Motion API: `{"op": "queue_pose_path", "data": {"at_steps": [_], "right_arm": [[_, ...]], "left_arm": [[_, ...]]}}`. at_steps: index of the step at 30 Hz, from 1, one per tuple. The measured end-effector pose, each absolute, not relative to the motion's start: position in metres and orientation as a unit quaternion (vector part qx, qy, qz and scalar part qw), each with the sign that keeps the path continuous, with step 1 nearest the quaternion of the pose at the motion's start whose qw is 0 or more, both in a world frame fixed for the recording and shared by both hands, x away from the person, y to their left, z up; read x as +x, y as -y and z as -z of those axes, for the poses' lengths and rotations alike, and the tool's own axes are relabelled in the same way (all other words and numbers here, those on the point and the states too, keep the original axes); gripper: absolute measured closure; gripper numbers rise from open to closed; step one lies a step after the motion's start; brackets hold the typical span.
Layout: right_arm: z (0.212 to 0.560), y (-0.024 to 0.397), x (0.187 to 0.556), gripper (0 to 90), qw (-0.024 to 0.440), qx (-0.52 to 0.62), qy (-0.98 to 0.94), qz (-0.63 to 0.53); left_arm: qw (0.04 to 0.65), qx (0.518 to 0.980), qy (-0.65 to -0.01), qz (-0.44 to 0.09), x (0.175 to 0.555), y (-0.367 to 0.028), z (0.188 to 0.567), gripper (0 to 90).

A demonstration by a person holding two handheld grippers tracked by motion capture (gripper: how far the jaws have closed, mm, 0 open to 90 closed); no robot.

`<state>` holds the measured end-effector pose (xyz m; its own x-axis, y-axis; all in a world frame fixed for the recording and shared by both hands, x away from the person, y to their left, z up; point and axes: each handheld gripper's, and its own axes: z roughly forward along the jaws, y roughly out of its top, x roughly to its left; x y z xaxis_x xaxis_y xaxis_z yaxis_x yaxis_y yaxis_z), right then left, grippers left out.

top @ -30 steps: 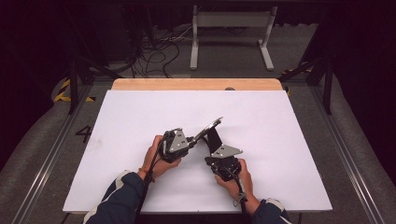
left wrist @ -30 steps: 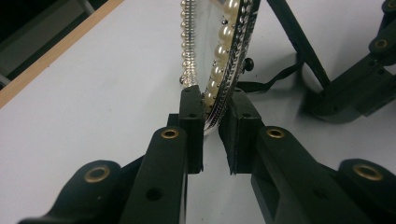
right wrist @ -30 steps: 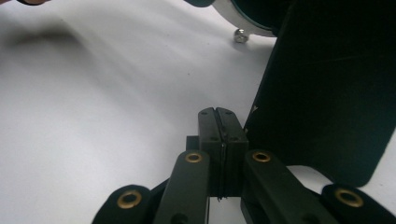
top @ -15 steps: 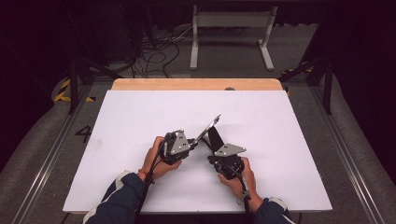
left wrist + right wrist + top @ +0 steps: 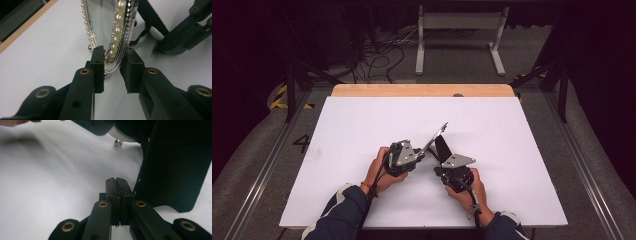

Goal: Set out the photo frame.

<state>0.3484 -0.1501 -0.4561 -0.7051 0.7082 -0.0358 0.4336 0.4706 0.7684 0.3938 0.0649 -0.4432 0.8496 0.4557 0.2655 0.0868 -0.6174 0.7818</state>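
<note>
Near the middle of the white table (image 5: 362, 125), a little toward the person's edge, stands a small framed mirror (image 5: 438, 134), tilted on its black back stand (image 5: 442, 148). In the left gripper view its silver frame (image 5: 122, 32), set with a row of pearls, rises on edge between that gripper's two jaws. The left gripper (image 5: 112, 70), just left of the mirror, has its jaws narrowly apart around the frame's lower rim; they have just been opening, and a gap shows between the right-hand pad and the frame, while the other pad sits against or just beside the rim, which of the two cannot be told. The right gripper (image 5: 116, 195), just right of the mirror and beside the stand, has its jaws pressed flat together with nothing between them. The mirror's small ball foot (image 5: 117, 143) rests on the table beyond them. Both hands rest near the table's front edge.
</note>
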Motion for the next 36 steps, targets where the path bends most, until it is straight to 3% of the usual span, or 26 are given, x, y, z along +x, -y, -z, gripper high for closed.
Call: {"op": "queue_pose_path", "data": {"at_steps": [10,18,36], "right_arm": [[0.456,0.146,0.346,88.9,0.176,0.332,-0.841,-0.389],[0.456,0.145,0.345,88.9,0.176,0.33,-0.84,-0.393],[0.455,0.148,0.347,89.8,0.188,0.338,-0.839,-0.382]], "left_arm": [[0.429,0.862,-0.167,-0.214,0.4,-0.065,0.443,63.6],[0.426,0.867,-0.148,-0.211,0.399,-0.064,0.443,75.5],[0.403,0.876,-0.126,-0.235,0.389,-0.062,0.439,78.2]]}}
